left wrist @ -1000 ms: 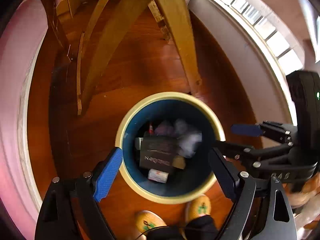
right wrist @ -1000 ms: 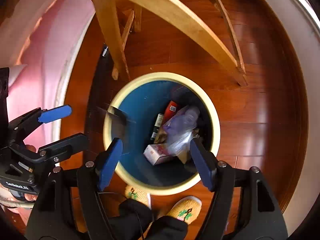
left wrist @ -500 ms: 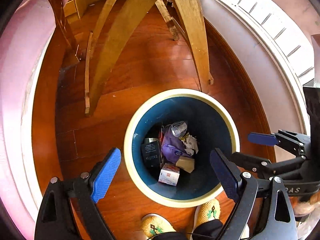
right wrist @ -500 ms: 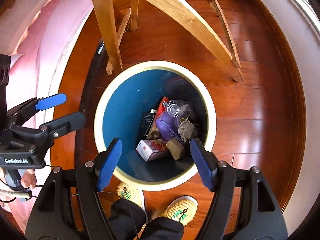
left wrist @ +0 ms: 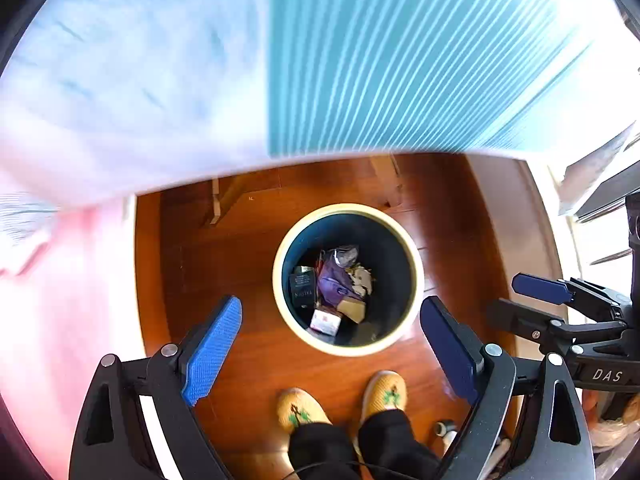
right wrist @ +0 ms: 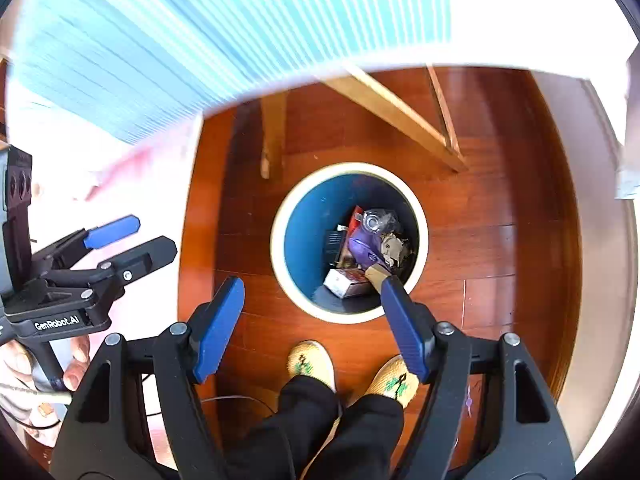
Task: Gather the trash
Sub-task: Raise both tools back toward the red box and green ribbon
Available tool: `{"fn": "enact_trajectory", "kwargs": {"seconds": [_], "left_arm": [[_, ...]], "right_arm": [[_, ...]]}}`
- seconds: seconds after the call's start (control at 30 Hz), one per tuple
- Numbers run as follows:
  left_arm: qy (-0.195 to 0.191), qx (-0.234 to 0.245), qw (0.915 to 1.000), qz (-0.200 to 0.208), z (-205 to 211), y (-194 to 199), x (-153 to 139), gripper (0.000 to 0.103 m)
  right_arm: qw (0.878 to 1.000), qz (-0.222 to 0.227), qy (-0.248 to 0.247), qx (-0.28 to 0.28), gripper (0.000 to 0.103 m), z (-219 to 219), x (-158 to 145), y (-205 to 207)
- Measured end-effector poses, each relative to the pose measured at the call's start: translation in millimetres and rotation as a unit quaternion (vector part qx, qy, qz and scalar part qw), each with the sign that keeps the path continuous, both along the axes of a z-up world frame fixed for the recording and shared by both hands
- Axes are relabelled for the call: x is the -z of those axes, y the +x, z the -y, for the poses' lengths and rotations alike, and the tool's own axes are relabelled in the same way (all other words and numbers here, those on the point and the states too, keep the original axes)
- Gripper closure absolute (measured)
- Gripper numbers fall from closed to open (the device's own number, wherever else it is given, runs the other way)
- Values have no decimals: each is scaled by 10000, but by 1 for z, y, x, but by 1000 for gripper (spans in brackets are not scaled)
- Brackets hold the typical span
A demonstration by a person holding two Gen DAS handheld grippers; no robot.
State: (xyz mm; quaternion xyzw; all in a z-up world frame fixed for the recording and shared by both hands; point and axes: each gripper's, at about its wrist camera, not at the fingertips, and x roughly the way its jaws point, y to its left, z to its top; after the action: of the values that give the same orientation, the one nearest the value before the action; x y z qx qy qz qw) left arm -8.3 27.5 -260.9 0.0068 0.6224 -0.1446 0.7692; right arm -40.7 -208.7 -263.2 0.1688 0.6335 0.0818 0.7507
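A round bin (left wrist: 280, 300) with a cream rim and blue inside stands on the wood floor; it also shows in the right wrist view (right wrist: 420, 216). In it lie a black box (left wrist: 302, 290), a purple bag (left wrist: 334, 284), a small pink and white carton (left wrist: 325, 322) and crumpled wrappers (right wrist: 394, 246). My left gripper (left wrist: 332, 348) is open and empty, well above the bin's near side. My right gripper (right wrist: 312, 320) is open and empty, also high above the bin. Each gripper shows in the other's view, the right gripper (left wrist: 520, 300) at right and the left gripper (right wrist: 132, 236) at left.
A blurred tabletop with a blue striped cloth (left wrist: 400, 60) fills the upper part of both views. Wooden table legs (right wrist: 392, 108) stand behind the bin. The person's yellow slippers (left wrist: 296, 408) are just in front of it. Pink bedding (left wrist: 60, 300) lies left.
Both grippers have risen well away from the bin, which now looks much smaller. The striped tabletop has come into view at the top.
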Motion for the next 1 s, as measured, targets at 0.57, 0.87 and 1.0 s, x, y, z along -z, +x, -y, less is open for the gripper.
{"fn": "enact_trajectory", "kwargs": {"seconds": [0.57, 0.87, 1.0], "left_arm": [[-397, 39, 9936, 1056, -23, -29, -261, 11], [-646, 47, 9832, 1705, -41, -17, -364, 11], [-702, 48, 9796, 1882, -48, -10, -388, 11]], "right_arm": [[9938, 1039, 197, 329, 34, -17, -248, -10], [9837, 1740, 23, 449, 34, -25, -338, -7], [9776, 2049, -149, 449, 34, -32, -370, -6]]}}
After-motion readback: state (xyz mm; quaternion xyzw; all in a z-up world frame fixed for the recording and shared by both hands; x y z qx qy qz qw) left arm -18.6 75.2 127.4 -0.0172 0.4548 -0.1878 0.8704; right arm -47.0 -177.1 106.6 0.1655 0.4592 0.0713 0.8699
